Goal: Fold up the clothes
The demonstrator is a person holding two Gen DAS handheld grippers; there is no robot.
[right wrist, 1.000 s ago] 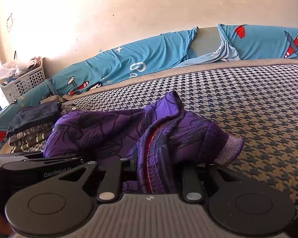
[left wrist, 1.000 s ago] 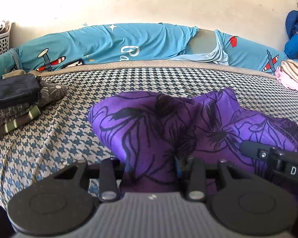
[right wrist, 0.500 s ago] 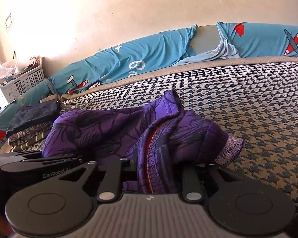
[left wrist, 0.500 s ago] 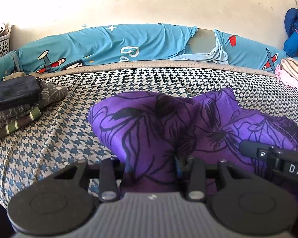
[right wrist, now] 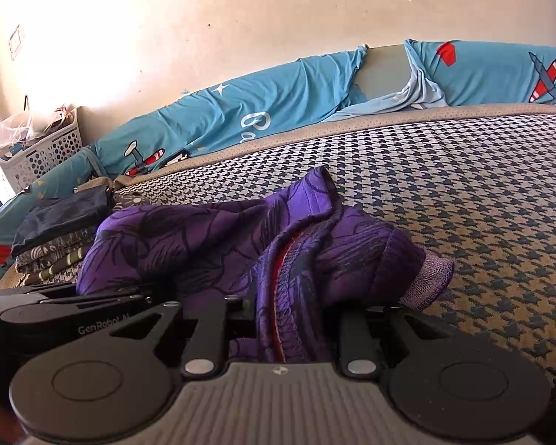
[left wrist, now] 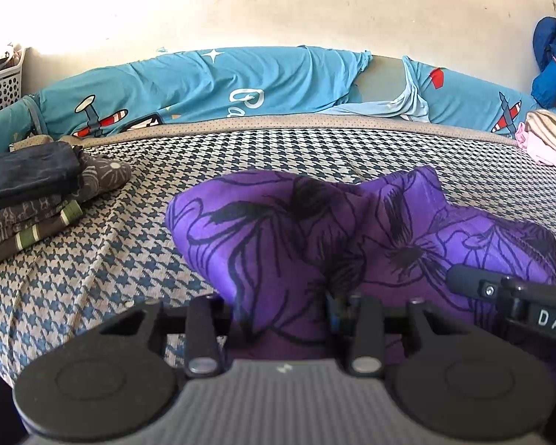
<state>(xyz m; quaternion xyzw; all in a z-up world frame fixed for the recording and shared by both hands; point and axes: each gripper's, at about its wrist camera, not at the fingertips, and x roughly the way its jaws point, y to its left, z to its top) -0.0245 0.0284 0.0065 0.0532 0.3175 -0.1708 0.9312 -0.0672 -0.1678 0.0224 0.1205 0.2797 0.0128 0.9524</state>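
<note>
Houndstooth bed (left wrist: 137, 259), both grippers' jaws clamping purple garment (left wrist: 315, 230)

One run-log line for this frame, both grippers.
left hand-held gripper: shut on purple floral garment | right hand-held gripper: shut on same garment | garment: bunched on houndstooth bed cover

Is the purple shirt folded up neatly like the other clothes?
No, the purple shirt lies bunched and crumpled, unlike the flat stack of folded clothes.
</note>
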